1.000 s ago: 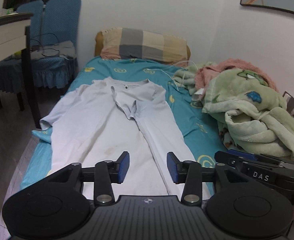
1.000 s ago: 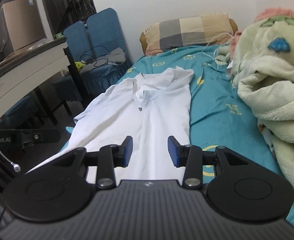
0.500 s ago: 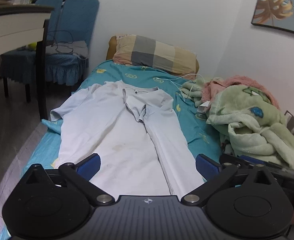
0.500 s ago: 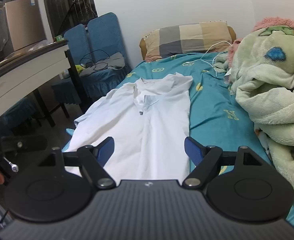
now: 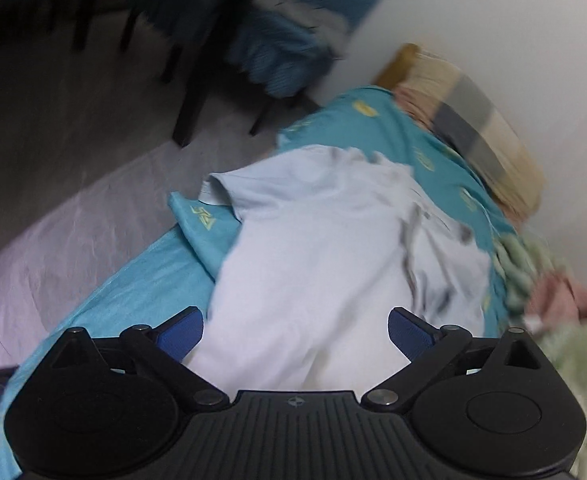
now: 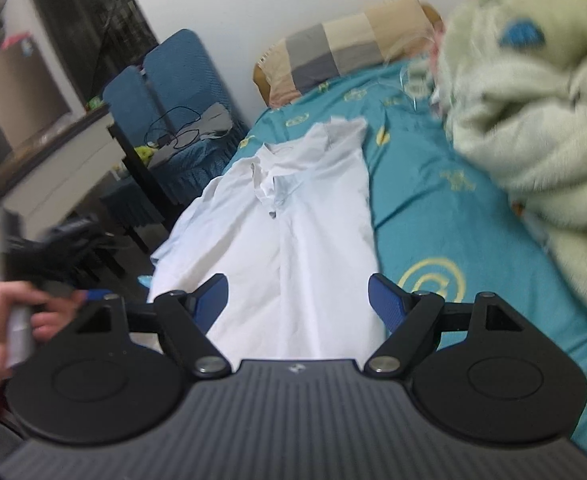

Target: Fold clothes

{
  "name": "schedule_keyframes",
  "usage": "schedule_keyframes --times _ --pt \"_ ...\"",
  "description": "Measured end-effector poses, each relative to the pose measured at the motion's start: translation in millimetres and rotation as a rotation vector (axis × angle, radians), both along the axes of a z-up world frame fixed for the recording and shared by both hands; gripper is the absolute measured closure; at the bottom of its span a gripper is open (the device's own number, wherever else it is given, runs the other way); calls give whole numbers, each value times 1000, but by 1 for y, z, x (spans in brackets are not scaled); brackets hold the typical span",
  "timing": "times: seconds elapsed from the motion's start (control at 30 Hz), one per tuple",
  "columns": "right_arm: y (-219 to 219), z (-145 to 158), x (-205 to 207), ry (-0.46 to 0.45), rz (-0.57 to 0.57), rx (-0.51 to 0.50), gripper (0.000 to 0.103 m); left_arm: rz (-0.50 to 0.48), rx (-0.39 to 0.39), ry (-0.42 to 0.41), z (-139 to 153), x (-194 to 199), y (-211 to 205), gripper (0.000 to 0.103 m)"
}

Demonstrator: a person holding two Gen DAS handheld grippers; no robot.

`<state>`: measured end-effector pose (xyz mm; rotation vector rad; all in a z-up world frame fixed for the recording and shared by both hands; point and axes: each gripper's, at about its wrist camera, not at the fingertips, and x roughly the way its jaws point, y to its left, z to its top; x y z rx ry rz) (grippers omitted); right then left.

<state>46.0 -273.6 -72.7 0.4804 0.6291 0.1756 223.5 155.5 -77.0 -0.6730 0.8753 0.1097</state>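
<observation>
A white shirt [image 6: 293, 232] is laid flat, collar toward the pillow [image 6: 345, 52], on the teal bedsheet [image 6: 445, 216]; all positions below are given relative to this shirt.

Left of the shirt, off the bed edge, a blue chair [image 6: 173, 92] with dark cables on its seat is seen, and nearer the camera a person's hand [image 6: 9, 320] is seen gripping the left gripper's handle; both are blurred.

The left gripper [image 5: 295, 330] is held over the shirt's lower part. Its jaws are closing slightly from a wide spread; only flat cloth lies below the gap and nothing is pinched.

The right gripper [image 6: 298, 300] is positioned above the shirt's hem, jaws spread wide, with nothing gripped.

Right of the shirt, a heaped green blanket [image 6: 533, 120] is piled on the sheet, apart from the shirt.
</observation>
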Motion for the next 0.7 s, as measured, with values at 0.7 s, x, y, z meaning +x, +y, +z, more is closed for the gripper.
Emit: schedule_keyframes --times 0.7 --pt "16 -56 76 172 -24 -89 24 144 -229 -118 -117 118 91 38"
